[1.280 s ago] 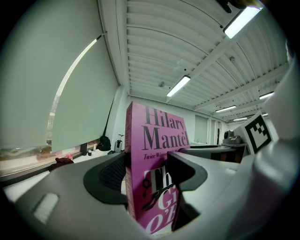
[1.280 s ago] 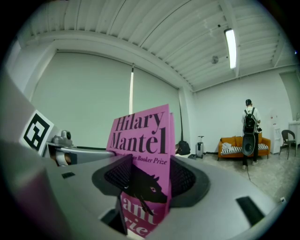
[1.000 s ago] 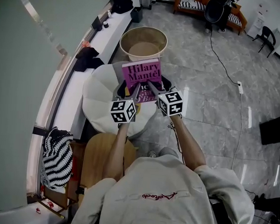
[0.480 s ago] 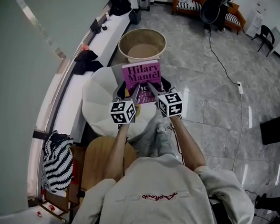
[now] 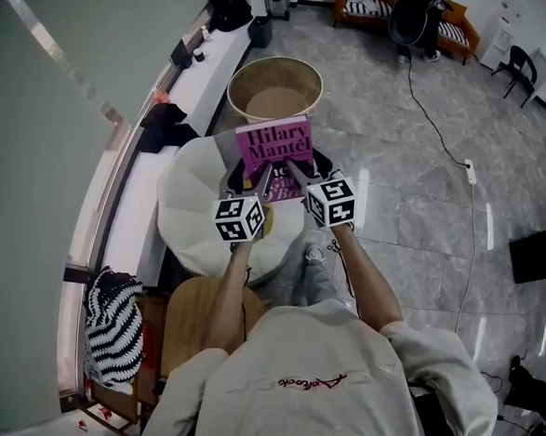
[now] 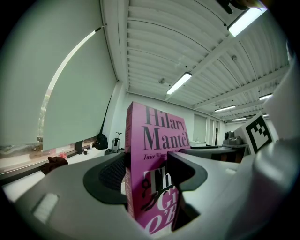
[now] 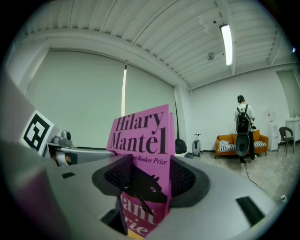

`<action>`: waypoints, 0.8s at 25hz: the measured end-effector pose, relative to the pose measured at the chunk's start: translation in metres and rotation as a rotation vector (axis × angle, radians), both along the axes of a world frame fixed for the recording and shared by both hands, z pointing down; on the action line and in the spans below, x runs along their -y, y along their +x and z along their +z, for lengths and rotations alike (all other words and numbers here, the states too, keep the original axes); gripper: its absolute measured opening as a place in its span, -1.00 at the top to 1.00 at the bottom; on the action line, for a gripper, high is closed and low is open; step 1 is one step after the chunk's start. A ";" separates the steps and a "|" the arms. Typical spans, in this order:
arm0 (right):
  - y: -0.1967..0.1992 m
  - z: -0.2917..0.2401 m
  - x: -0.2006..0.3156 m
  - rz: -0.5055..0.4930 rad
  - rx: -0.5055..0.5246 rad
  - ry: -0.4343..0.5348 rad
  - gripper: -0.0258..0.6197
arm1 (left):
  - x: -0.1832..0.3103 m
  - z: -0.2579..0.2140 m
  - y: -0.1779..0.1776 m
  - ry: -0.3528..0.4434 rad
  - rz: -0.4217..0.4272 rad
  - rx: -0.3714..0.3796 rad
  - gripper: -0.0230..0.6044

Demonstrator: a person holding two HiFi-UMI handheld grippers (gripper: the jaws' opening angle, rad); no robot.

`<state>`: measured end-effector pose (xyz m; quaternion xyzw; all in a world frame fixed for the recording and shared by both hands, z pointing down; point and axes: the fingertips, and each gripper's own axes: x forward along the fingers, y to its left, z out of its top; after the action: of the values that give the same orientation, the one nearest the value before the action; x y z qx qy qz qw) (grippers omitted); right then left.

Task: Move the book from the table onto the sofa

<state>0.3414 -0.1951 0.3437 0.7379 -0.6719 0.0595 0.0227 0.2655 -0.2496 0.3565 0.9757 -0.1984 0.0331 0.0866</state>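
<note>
Both tongs are pinching the book (image 5: 275,145). The left gripper (image 5: 249,177) clamps its edge at 9 o'clock and the right gripper (image 5: 297,174) clamps the edge at 3 o'clock, pads tight on the pink cover in each gripper view. From the head view I see only the top half of the cover. The lower half sits behind the jaws and the marker cubes, so I cannot tell whether the bottom edge touches anything. In each gripper view the title runs out of sight below the jaws.

The book hangs over the 1 o'clock part of the round white table (image 5: 190,202). A wooden tub (image 5: 275,84) stands on the floor just past it at 12 o'clock. The sofa (image 5: 349,13) is well away at 1 o'clock, cut off by the top edge of the head view. A person (image 7: 243,123) with a backpack stands right in front of it. A cable (image 5: 440,126) trails over the floor at 2 o'clock. A striped cushion (image 5: 113,327) lies at 8 o'clock, beside a wooden stool (image 5: 196,314) partly hidden by my shoulder.
</note>
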 end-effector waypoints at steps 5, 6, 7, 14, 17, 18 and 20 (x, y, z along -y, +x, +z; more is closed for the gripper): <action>0.031 0.004 0.023 0.004 0.004 -0.014 0.14 | 0.023 0.005 0.031 -0.012 0.004 0.006 0.07; 0.038 0.005 0.027 0.004 0.005 -0.017 0.14 | 0.028 0.006 0.038 -0.015 0.003 0.007 0.07; 0.044 0.006 0.031 0.004 0.007 -0.019 0.14 | 0.031 0.007 0.044 -0.017 0.004 0.007 0.07; 0.090 0.013 0.059 0.004 0.025 -0.034 0.14 | 0.058 0.013 0.089 -0.030 0.011 0.025 0.07; 0.108 0.015 0.070 0.001 0.035 -0.038 0.14 | 0.069 0.014 0.107 -0.034 0.008 0.036 0.07; 0.114 0.014 0.073 0.000 0.038 -0.039 0.14 | 0.072 0.013 0.113 -0.034 0.006 0.039 0.07; 0.127 0.013 0.081 -0.002 0.042 -0.036 0.14 | 0.080 0.011 0.126 -0.033 0.004 0.042 0.07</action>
<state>0.4686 -0.2763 0.3569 0.7353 -0.6718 0.0870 0.0218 0.3915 -0.3299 0.3678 0.9737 -0.1974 0.0572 0.0983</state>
